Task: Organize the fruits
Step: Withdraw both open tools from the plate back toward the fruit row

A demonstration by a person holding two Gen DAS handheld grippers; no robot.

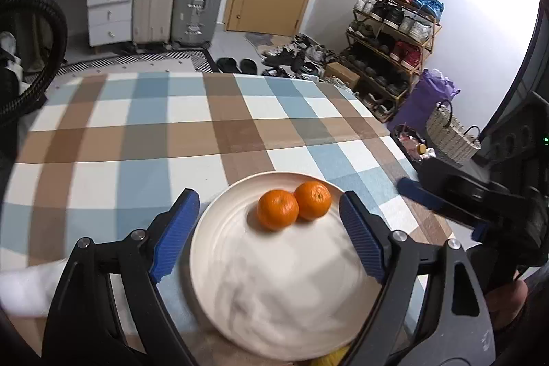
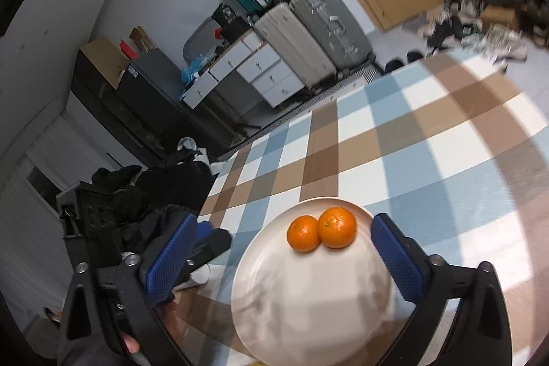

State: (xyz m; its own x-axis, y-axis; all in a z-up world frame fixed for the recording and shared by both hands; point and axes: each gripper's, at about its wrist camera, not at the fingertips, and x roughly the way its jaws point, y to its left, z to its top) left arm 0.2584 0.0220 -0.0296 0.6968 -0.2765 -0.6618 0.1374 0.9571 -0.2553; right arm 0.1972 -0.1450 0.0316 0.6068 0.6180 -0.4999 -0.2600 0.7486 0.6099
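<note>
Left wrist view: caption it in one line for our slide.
Open left gripper hovers over a white plate holding two oranges.

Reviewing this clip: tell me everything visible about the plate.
The plate is round, cream-white and looks ceramic, with faint concentric rings inside its raised rim. It lies flat on the checked tablecloth near the table's close edge. Two oranges sit touching each other on its far part; the rest is bare. Both open grippers frame it without visible contact. Its near edge is blurred.
</note>
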